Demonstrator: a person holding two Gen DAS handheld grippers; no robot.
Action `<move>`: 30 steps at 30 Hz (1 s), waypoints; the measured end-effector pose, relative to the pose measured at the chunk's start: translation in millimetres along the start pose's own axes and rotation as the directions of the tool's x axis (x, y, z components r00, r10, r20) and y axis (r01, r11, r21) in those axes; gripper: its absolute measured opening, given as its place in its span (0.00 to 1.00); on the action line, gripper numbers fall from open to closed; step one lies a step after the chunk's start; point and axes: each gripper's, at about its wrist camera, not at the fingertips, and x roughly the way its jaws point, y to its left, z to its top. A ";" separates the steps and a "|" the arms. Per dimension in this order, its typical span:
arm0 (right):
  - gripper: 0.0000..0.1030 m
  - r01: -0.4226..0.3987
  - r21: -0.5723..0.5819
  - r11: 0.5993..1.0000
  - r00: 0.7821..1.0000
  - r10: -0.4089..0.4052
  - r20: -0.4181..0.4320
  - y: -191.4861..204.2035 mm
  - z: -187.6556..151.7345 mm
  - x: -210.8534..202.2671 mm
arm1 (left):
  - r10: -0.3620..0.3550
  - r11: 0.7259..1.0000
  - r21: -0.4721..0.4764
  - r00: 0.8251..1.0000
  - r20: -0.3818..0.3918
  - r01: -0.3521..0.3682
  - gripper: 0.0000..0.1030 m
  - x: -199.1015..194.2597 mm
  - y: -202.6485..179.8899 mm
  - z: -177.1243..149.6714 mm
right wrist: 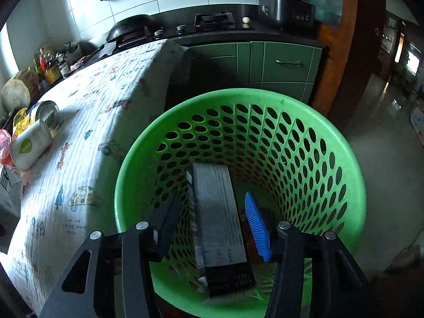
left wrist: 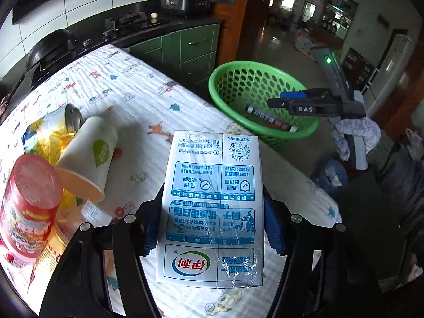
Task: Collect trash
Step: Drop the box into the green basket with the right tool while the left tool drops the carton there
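Note:
My left gripper is shut on a white and blue milk carton and holds it above the table. A green perforated basket stands on the floor past the table's far edge; it also fills the right wrist view. My right gripper is open over the basket, and a dark flat box lies loose inside it below the fingers. In the left wrist view the right gripper hangs over the basket. A paper cup, a tin can and a red tub lie on the table at left.
The table wears a white printed cloth. A yellow wrapper lies among the trash at left. A stove with a wok and green cabinets stand behind. A person's legs and a cloth are at right.

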 end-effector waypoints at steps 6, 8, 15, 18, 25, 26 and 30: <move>0.60 0.006 0.046 0.999 0.998 -0.009 0.068 -12.8 -9.9 -22.8 | -0.031 0.998 0.048 0.998 0.048 0.029 0.62 3.4 -22.3 43.3; 0.69 0.020 0.051 0.998 0.994 -0.025 0.103 -16.1 -16.4 -36.4 | -0.043 0.997 0.060 0.997 0.057 0.040 0.62 9.2 -31.2 61.2; 0.77 0.024 0.088 0.996 0.982 -0.040 0.185 -25.2 -48.7 -79.1 | -0.068 0.994 0.090 0.997 0.044 0.064 0.62 52.8 -62.1 113.2; 0.81 0.028 0.110 0.994 0.976 -0.050 0.211 -27.2 -65.2 -92.9 | -0.074 0.994 0.084 0.997 0.014 0.073 0.62 79.7 -72.6 129.6; 0.81 0.016 0.161 0.987 0.974 -0.052 0.222 -32.9 -92.4 -104.0 | -0.087 0.993 0.078 0.995 -0.044 0.091 0.62 127.1 -93.0 145.2; 0.81 0.017 0.170 0.985 0.973 -0.055 0.222 -33.7 -95.2 -104.2 | -0.089 0.993 0.079 0.995 -0.047 0.092 0.62 132.1 -96.6 146.6; 0.81 0.015 0.186 0.982 0.975 -0.056 0.215 -31.6 -102.5 -103.6 | -0.111 0.992 0.054 0.993 -0.027 0.113 0.63 140.7 -99.6 148.9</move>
